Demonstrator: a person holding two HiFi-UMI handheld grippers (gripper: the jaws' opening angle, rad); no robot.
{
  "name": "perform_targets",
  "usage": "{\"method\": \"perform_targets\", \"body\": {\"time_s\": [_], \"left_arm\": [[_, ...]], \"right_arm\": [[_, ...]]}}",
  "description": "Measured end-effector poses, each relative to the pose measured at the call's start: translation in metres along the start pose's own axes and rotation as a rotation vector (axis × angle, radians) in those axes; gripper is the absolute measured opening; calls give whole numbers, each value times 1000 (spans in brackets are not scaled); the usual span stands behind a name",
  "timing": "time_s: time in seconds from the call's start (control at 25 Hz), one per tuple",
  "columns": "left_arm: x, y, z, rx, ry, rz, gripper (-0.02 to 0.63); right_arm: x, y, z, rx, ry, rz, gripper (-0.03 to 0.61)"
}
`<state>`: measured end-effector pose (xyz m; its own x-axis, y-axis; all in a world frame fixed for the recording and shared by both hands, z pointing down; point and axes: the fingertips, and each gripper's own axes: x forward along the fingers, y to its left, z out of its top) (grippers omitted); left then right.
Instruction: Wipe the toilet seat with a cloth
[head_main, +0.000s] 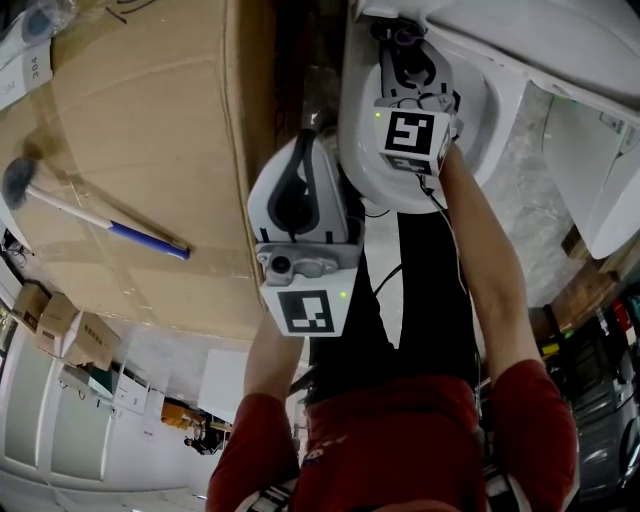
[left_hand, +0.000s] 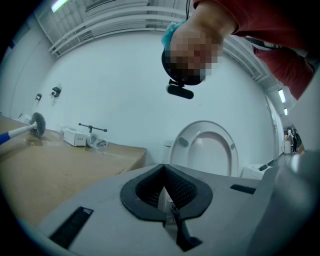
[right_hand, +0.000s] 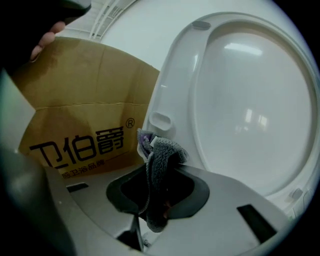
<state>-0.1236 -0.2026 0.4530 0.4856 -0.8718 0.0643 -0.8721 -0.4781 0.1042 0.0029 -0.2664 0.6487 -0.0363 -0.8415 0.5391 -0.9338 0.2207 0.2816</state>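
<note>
Cloth (right_hand: 161, 159), grey and bunched, is pinched between the closed fingers of the right gripper (right_hand: 156, 176), with a short fold standing above them and a tail hanging below. Just past it stands the toilet seat (right_hand: 176, 85), raised upright with its underside facing the gripper. The cloth's top fold sits close under a small bumper (right_hand: 161, 120) on the seat's left rim; whether it touches the plastic I cannot tell. The left gripper (left_hand: 164, 179) has its fingers closed on nothing and sits farther back, looking at the same toilet seat (left_hand: 206, 150) from a distance.

By my reading the wiping is at its start or in an early pass. The cloth is in hand and brought up to the rim, but nothing on the glossy surface shows which parts are done, so most of the ring should be counted as left.

On room to move, a tall cardboard box (right_hand: 85, 95) stands just beside the seat's left edge, leaving only a narrow gap there. The broad face of the seat to the right is open for sweeping. Bumpers may snag the cloth. Farther off, a toilet brush (left_hand: 31, 127) lies on the box top, well apart, with the pale wall (left_hand: 130, 85) behind.
</note>
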Motion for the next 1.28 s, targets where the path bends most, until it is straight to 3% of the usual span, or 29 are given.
{"method": "perform_targets", "body": {"time_s": [0.12,0.4,0.92,1.12,1.28], "left_arm": [[1,0,8,1,-9,-4,12],[2,-4,40,2,-33,-12,12],[11,-20,116,34,-116,-37,12],[15,-38,141,38,-127,-50,12],[19,-56,165,44,-140,-70,12]], "right_arm": [[-7,5,23,-72,-37,22,74],[-33,14,50,-100,-41,80,74],[-91,-41,187,-295,-248,-12,74],[-125,-67,234,-279,-319,-2,74],[-153,-106,262,-224,-373,-61,74]]}}
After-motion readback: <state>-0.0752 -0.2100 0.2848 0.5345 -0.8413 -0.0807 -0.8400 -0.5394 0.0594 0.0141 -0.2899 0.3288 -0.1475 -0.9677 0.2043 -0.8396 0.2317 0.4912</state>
